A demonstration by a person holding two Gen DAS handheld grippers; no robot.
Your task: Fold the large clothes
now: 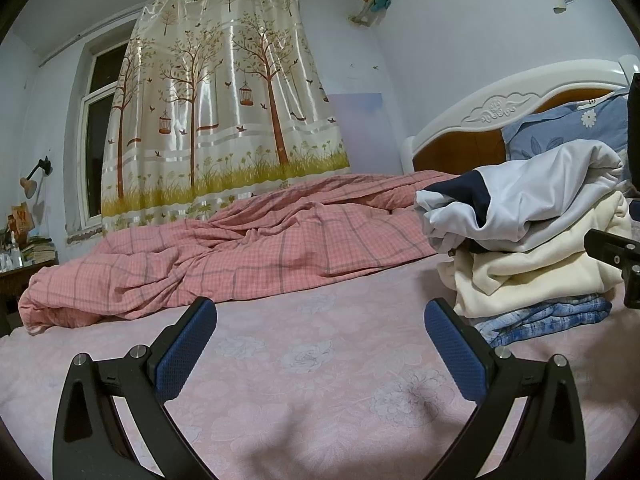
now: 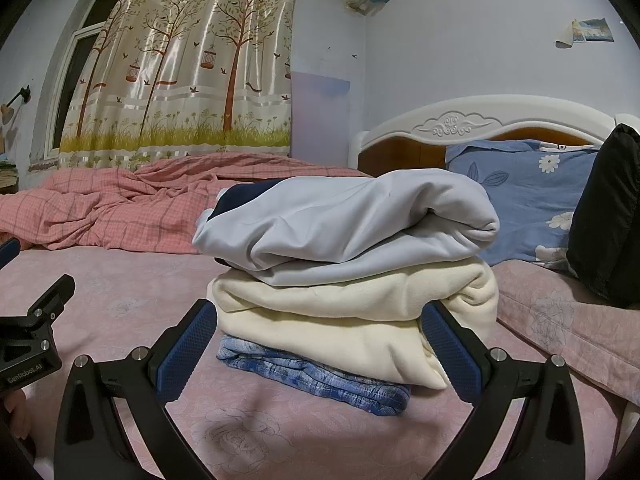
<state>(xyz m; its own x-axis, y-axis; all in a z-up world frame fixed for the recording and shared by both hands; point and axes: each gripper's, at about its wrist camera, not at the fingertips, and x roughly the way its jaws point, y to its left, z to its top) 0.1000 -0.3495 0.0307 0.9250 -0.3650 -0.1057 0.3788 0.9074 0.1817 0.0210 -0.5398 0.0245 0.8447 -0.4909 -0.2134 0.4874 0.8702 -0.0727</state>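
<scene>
Stack of folded clothes leans, white top garment bulging | my left gripper and right gripper gape empty | nudge could topple it

Dim, bluish indoor light; glare streaks the curtain; soft shadows under each tool; fisheye bends and darkens edges.

We see pale blue walls across the top of the frame, a tree-print curtain over a dark window at upper left, a white carved headboard at right, and a wall lamp at far left.
</scene>
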